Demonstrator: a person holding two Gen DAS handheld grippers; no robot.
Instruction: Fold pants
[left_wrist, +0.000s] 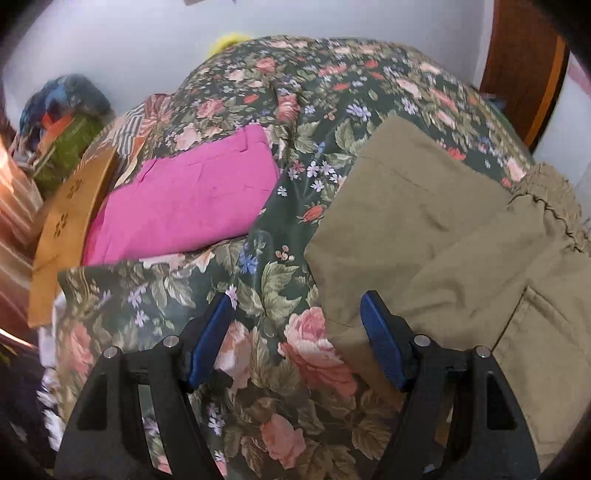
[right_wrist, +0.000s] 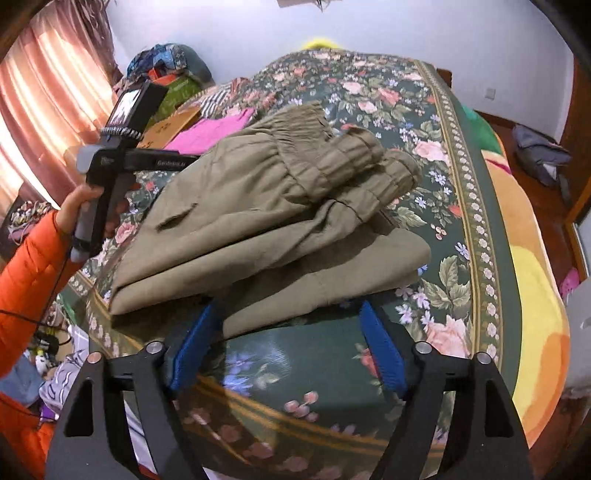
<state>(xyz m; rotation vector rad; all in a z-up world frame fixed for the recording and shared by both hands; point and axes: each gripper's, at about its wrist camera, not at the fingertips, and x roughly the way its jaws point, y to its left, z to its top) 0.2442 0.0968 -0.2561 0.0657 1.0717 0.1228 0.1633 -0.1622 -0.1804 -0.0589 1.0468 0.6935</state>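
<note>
The olive-khaki pants (right_wrist: 280, 221) lie folded in layers on the floral bedspread (right_wrist: 424, 122), elastic waistband and cuffs on top toward the far side. In the left wrist view the pants (left_wrist: 424, 229) fill the right half. My left gripper (left_wrist: 297, 299) is open and empty, its right blue pad (left_wrist: 380, 343) at the pants' near edge, its left one over bare bedspread (left_wrist: 288, 110). My right gripper (right_wrist: 290, 310) is open and empty, its blue pads at the near edge of the folded stack. The left gripper's body (right_wrist: 122, 147) shows held in a hand beside the pants.
A folded pink garment (left_wrist: 184, 199) lies left of the pants on the bed, also seen in the right wrist view (right_wrist: 214, 129). A brown cardboard box (left_wrist: 62, 236) and piled clothes (left_wrist: 62, 103) sit at the bed's left. An orange-yellow blanket (right_wrist: 528, 288) covers the right edge.
</note>
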